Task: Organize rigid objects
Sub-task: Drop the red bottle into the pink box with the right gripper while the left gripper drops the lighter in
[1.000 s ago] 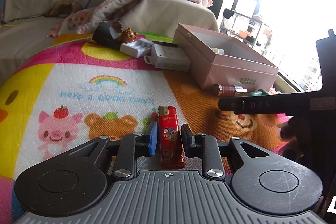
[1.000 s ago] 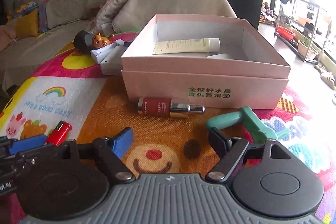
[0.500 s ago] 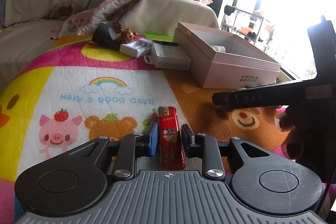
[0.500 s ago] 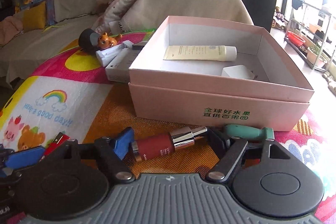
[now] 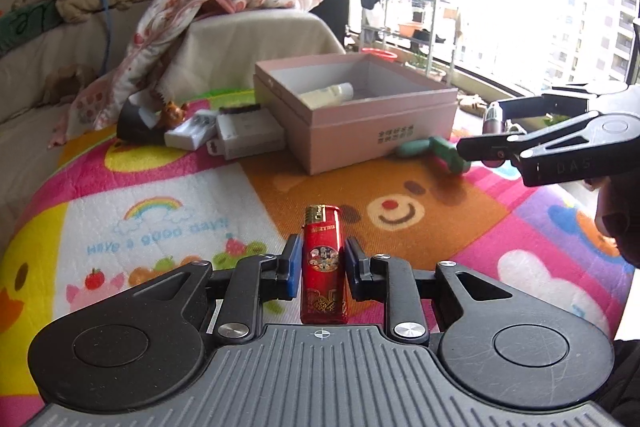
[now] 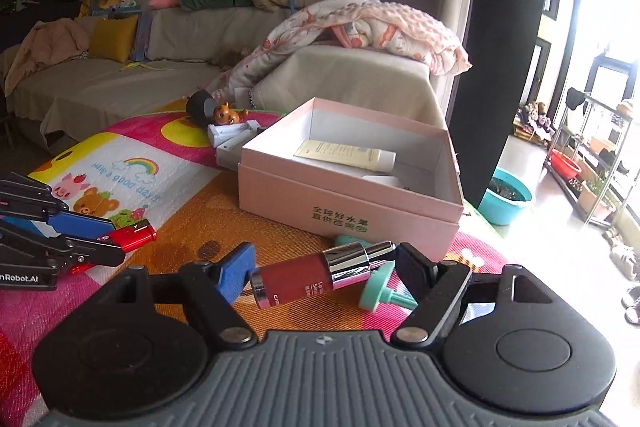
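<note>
My left gripper (image 5: 320, 257) is shut on a red lighter (image 5: 322, 227), held upright off the cartoon play mat (image 5: 168, 187). The right gripper (image 6: 324, 263) is shut on a dark red bottle with a silver cap (image 6: 304, 277). It grips the bottle end to end, above the mat. An open pink box (image 6: 344, 211) stands just beyond, with a cream tube (image 6: 348, 155) inside. In the left wrist view the right gripper (image 5: 492, 137) hangs to the right of the pink box (image 5: 360, 131). A green plastic piece (image 6: 376, 291) lies on the mat under the bottle.
White charger boxes (image 5: 244, 135), a small bear figure (image 5: 172, 113) and a black object (image 5: 134, 121) lie left of the box. A draped sofa with a blanket (image 6: 360, 27) runs behind. A teal basin (image 6: 506, 199) and a metal rack (image 6: 592, 163) stand on the floor at right.
The right gripper moved onto the red bottle, closed on its ends and lifted it. The left gripper rose with the lighter. Both views have rolled.
</note>
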Available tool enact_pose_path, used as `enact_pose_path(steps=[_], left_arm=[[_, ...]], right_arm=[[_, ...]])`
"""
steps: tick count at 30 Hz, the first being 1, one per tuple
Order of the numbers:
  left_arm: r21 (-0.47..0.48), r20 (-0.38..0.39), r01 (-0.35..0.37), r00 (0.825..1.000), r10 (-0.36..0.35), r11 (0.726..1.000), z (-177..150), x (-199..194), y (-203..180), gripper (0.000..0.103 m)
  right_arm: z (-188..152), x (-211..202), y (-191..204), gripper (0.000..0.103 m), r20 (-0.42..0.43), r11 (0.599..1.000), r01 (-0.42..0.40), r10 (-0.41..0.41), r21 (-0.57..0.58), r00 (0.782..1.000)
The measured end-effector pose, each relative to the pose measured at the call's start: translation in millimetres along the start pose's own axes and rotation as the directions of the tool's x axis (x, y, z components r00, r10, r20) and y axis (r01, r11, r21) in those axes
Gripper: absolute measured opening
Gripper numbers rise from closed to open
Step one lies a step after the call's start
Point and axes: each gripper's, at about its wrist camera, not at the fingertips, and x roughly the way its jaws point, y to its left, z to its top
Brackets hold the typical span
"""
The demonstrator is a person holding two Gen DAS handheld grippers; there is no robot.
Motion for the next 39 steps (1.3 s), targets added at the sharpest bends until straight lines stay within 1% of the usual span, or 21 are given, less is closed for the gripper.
enact_pose_path(steps=[3,4,5,6,8,10,11,12,14,15,17,19,21,23,25,27,30,33,36,38,39], left_arm=[[0.029,0.094,0.034,0.995,-0.036,0.999,44,-12,-3,0.026],[0.038,0.122,0.038,0.992,-0.042,0.999,57,-13,-3,0.026],[0.041,0.156,0.048,0.986,-0.054,0.998,78,-12,-3,0.026],[0.034,0.172,0.063,0.983,-0.068,0.997,94,-8,-3,0.026],[-0.012,0.193,0.131,0.973,-0.126,0.991,133,13,3,0.026],[-0.062,0.161,0.182,0.972,-0.17,0.981,166,49,9,0.026],[-0.096,0.129,0.202,0.973,-0.189,0.975,181,71,13,0.026],[-0.124,0.089,0.207,0.976,-0.197,0.97,191,92,15,0.026],[-0.164,0.013,0.178,0.984,-0.179,0.97,203,133,18,0.026],[-0.166,-0.018,0.164,0.985,-0.17,0.972,205,149,19,0.026],[-0.167,-0.057,0.152,0.985,-0.164,0.974,204,171,20,0.026],[-0.181,-0.091,0.169,0.978,-0.187,0.969,198,189,23,0.027],[-0.203,-0.103,0.188,0.972,-0.212,0.961,191,198,30,0.027],[-0.218,-0.091,0.187,0.973,-0.21,0.958,184,203,37,0.027],[-0.233,-0.073,0.185,0.976,-0.207,0.955,178,201,42,0.027],[-0.26,-0.044,0.191,0.977,-0.21,0.946,171,190,49,0.027],[-0.286,0.032,0.193,0.981,-0.192,0.939,161,165,62,0.027],[-0.29,0.125,0.158,0.984,-0.126,0.944,148,129,79,0.027],[-0.31,0.194,0.078,0.981,-0.018,0.948,130,97,98,0.027],[-0.349,0.209,0.016,0.976,0.062,0.937,115,81,114,0.027],[-0.369,0.206,-0.008,0.974,0.09,0.93,109,77,119,0.027]], right_arm=[[8,-15,-13,0.077,0.062,1.0,0.02,-0.021,0.015,0.998],[12,-19,-17,0.077,0.088,0.999,0.028,-0.03,0.02,0.996],[19,-22,-22,0.077,0.123,0.999,0.041,-0.044,0.028,0.991],[27,-23,-26,0.077,0.15,0.998,0.056,-0.061,0.032,0.987],[45,-18,-33,0.077,0.196,0.995,0.091,-0.095,0.03,0.976],[66,-1,-41,0.077,0.207,0.994,0.105,-0.11,0.035,0.972],[75,12,-44,0.077,0.185,0.994,0.101,-0.108,0.043,0.977],[82,24,-46,0.077,0.163,0.994,0.096,-0.103,0.048,0.981],[90,55,-47,0.077,0.096,0.995,0.092,-0.096,0.049,0.991],[91,67,-47,0.077,0.066,0.995,0.092,-0.095,0.048,0.993],[88,88,-46,0.077,0.013,0.995,0.088,-0.089,0.052,0.996],[84,102,-46,0.077,-0.023,0.996,0.079,-0.078,0.052,0.997],[80,112,-46,0.077,-0.051,0.998,0.047,-0.045,0.045,0.998],[75,120,-44,0.078,-0.073,0.999,0.035,-0.032,0.033,0.997],[71,119,-41,0.078,-0.064,0.998,0.048,-0.046,0.03,0.997],[68,114,-39,0.078,-0.052,0.998,0.043,-0.042,0.037,0.998],[60,98,-37,0.078,-0.029,0.998,0.049,-0.048,0.037,0.998],[49,78,-32,0.078,-0.003,0.997,0.068,-0.068,0.022,0.998],[38,62,-29,0.078,0.002,0.997,0.075,-0.075,0.02,0.997],[30,56,-29,0.078,-0.014,0.997,0.07,-0.069,0.038,0.998],[26,55,-28,0.078,-0.028,0.997,0.064,-0.063,0.048,0.998]])
